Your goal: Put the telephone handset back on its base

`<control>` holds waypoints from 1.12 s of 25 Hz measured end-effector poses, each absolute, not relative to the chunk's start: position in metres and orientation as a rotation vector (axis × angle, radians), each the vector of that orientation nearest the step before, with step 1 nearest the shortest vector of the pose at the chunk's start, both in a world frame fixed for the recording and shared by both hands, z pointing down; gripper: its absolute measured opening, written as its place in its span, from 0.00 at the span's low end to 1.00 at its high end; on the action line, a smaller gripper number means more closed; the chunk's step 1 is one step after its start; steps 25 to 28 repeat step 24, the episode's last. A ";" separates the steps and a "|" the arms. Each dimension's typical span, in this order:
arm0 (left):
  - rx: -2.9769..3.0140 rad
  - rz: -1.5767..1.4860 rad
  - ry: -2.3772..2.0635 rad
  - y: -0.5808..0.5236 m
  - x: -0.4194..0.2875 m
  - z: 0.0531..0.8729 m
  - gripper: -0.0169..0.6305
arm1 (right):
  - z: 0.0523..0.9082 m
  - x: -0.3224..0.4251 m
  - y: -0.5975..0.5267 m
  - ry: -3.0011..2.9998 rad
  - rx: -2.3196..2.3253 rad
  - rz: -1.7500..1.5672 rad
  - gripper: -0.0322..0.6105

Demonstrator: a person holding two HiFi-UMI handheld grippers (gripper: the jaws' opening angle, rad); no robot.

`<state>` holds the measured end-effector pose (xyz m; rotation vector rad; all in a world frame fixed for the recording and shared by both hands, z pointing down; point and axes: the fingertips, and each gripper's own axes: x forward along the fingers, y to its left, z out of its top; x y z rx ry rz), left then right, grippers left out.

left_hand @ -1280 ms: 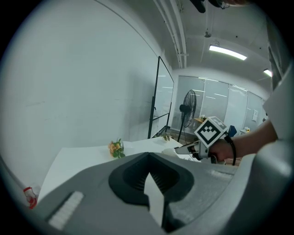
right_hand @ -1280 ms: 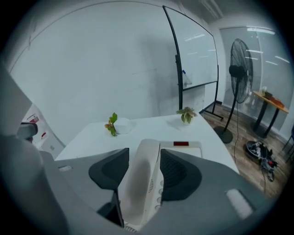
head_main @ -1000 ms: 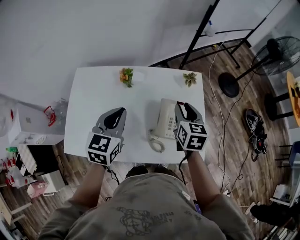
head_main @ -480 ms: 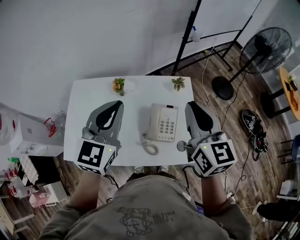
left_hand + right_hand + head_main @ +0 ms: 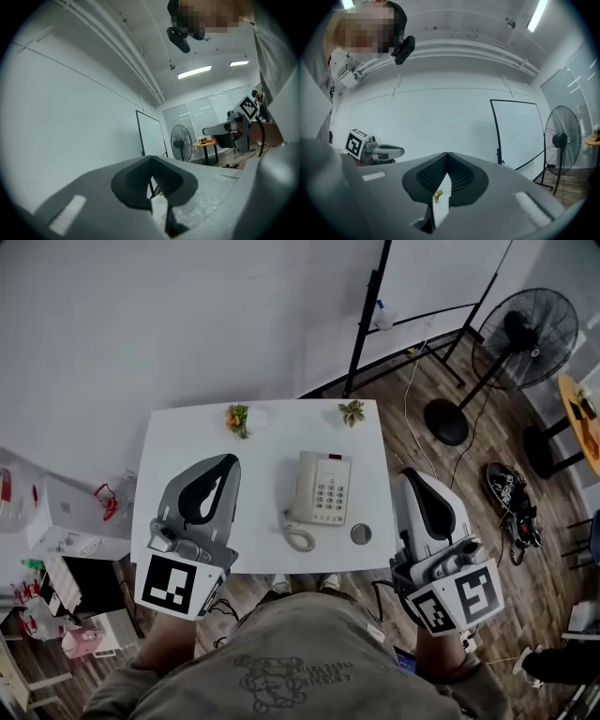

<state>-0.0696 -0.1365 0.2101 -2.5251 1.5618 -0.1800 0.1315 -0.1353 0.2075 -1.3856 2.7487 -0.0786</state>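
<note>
**Handset on base, both grippers clear**

Head view: the base (image 5: 330,486) sits in the middle of the table (image 5: 262,451). The handset (image 5: 302,488) appears seated along its left side, and the coiled cord (image 5: 299,538) trails toward you. Your left gripper (image 5: 228,462) hovers over the table's left part and your right gripper (image 5: 410,475) hangs beyond the right edge, both apart from the phone. If you need to reseat the handset, expect light, rigid, smooth plastic with a tugging cord, and grip across the middle of its bar.

Left gripper view: your jaws meet tip to tip, empty. Only this view settles that. It shows a fan (image 5: 182,140) but no phone.

Right gripper view: your jaws are likewise closed on nothing. A sliver of tabletop with a small plant (image 5: 438,194) shows beneath the tips.
</note>
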 end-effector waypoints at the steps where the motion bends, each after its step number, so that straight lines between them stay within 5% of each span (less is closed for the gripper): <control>1: -2.535 -0.185 1.564 -0.133 -0.068 0.213 0.03 | 0.211 0.134 -0.132 2.755 -1.390 -0.081 0.09; 28: -2.615 -0.210 1.611 -0.103 -0.046 0.247 0.03 | 0.265 0.140 -0.105 2.861 -1.463 -0.119 0.09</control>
